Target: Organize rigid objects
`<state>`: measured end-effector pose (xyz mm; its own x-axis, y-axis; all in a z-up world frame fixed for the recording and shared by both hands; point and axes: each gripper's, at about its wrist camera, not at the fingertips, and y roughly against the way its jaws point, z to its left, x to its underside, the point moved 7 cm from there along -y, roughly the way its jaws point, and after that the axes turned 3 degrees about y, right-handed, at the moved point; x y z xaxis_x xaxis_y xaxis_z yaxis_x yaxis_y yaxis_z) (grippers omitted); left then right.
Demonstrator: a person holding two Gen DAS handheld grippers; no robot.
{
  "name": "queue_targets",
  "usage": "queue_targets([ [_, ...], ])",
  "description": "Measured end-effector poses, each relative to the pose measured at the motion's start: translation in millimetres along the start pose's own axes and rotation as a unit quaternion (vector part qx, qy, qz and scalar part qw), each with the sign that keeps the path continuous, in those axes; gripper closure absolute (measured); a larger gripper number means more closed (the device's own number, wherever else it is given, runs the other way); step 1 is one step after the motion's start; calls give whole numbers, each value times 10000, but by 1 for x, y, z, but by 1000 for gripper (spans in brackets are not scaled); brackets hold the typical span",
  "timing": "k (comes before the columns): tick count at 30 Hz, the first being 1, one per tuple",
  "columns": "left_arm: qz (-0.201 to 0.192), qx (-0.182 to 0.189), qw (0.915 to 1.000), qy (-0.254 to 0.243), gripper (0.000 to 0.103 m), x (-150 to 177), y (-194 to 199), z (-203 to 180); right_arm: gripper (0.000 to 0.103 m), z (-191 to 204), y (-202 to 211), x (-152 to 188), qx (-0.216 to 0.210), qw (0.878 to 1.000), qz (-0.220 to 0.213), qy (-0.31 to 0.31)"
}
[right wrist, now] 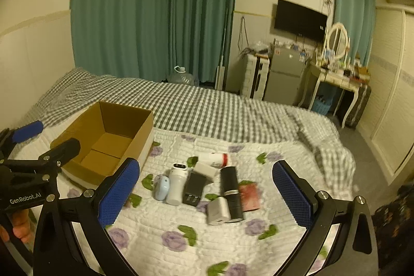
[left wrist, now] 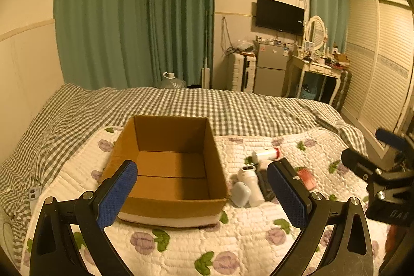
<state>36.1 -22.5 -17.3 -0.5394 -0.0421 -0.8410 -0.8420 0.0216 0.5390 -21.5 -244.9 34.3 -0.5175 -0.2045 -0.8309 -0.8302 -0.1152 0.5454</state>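
We have the cardboard box point(left wrist: 170, 170) sitting open-top and empty on the floral quilt point(left wrist: 233, 245), presumably as the drop target. The rigid items lie bunched just right of it, likely for short carries: white bottle point(right wrist: 176, 185), pale blue case point(right wrist: 162, 187), black charger point(right wrist: 194, 188), black tube point(right wrist: 231, 193), white adapter point(right wrist: 218, 210). Our left gripper point(left wrist: 204, 194) faces the box, jaws spread wide, holding nothing. Our right gripper point(right wrist: 207, 194) hovers above the cluster, equally wide, touching nothing.
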Motion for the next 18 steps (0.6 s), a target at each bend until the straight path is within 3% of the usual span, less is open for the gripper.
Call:
queue_targets([
  [4, 60, 223, 9997, -92, 1, 5, 5, -27, 0, -22, 7, 6, 129, 9994, 126, 283],
  [7, 349, 364, 9986, -146, 3, 19, -10, -52, 0, -42, -6, 21, 147, 9987, 403, 266],
  [14, 1114, 474, 9925, -150, 4, 72, -74, -100, 0, -80, -62, 69, -38, 9934, 1121, 233],
  [18, 1442, 405, 9886, -178, 4, 92, -116, -114, 8, -91, -98, 84, -307, 9891, 1431, 185],
])
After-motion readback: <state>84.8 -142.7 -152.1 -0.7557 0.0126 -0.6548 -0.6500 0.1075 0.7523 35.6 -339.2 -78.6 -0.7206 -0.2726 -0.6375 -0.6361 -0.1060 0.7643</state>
